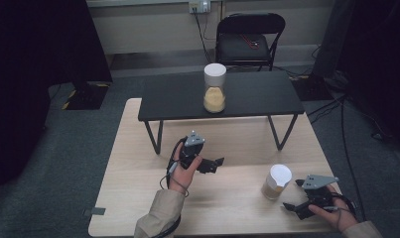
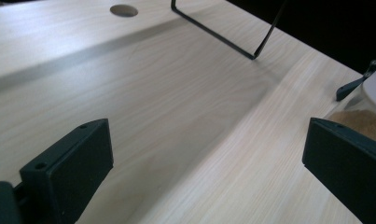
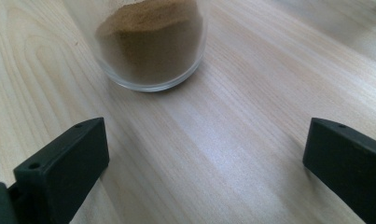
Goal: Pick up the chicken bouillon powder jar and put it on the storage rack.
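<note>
Near jar (image 1: 277, 181): lower right of the high view, upright on the light tabletop (image 1: 227, 208), white lid on top, brown powder in the lower part. In the right gripper view, at upper centre, rounded glass base (image 3: 150, 46) resting flat on the wood.

Handling, as a judgement: glass, so stiff, smooth and probably slippery; breakable if dropped or knocked over. Partly filled, so likely moderate in weight, heavier at the bottom. Powder able to shift if tilted.

Where to hold, as a judgement: across the straight glass wall, about the middle, below the lid; not on the lid alone, since its tightness cannot be told.

Right gripper (image 1: 293, 196): lower right of the high view, just beside the near jar, not touching. Fingers (image 3: 64, 163) wide apart, nothing between them, pointed toward the jar.

Left gripper (image 1: 213, 166): centre of the high view, held above the tabletop, well apart from the near jar. Fingers (image 2: 71, 163) wide apart, holding nothing; jar edge at the right border of the left gripper view.

Far jar (image 1: 215, 88): upper centre of the high view, taller, white lid, yellow grains inside, upright on the black raised shelf (image 1: 177, 99).

Further out: folding chair (image 1: 249, 37) by the wall, cables on the floor.
</note>
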Action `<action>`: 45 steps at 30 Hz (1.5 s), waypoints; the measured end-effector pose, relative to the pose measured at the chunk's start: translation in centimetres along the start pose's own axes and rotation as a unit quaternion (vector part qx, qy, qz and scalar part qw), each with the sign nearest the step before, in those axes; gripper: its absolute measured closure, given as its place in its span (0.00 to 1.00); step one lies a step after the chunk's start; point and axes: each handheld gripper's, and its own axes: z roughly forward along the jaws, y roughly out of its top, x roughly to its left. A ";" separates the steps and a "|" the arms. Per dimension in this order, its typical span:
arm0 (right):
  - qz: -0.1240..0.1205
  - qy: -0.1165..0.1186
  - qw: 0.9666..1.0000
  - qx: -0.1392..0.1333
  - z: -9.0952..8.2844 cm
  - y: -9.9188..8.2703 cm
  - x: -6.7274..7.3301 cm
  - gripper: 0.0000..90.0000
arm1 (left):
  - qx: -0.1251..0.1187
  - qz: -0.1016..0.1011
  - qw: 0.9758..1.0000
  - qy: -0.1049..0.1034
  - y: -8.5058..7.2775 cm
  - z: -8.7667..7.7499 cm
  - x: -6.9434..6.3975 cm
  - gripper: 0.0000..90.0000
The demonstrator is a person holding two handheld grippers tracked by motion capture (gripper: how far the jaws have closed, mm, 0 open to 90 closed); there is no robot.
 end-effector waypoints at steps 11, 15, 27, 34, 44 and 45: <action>0.000 0.000 1.000 0.000 0.0 0.0 0.0 0.00 | 0.000 -0.014 1.000 0.012 -2.4 -1.1 0.6 0.01; 0.000 0.000 1.000 0.000 0.0 0.0 0.0 0.00 | 0.008 -0.012 1.000 0.018 -3.3 -1.4 0.7 0.01; 0.000 0.000 1.000 0.000 0.0 0.0 0.0 0.00 | 0.014 -0.022 0.999 0.044 -6.4 -3.4 1.4 0.01; 0.000 0.000 1.000 0.000 0.0 0.0 0.0 0.00 | 0.026 -0.026 0.997 0.062 -7.8 -4.6 1.6 0.01; 0.000 0.000 1.000 0.000 0.0 0.0 0.0 0.00 | 0.057 -0.017 0.995 0.076 -8.6 -5.2 1.2 0.02; 0.000 0.000 1.000 0.000 0.0 0.0 0.0 0.00 | 0.063 -0.011 0.995 0.078 -8.5 -5.2 1.1 0.02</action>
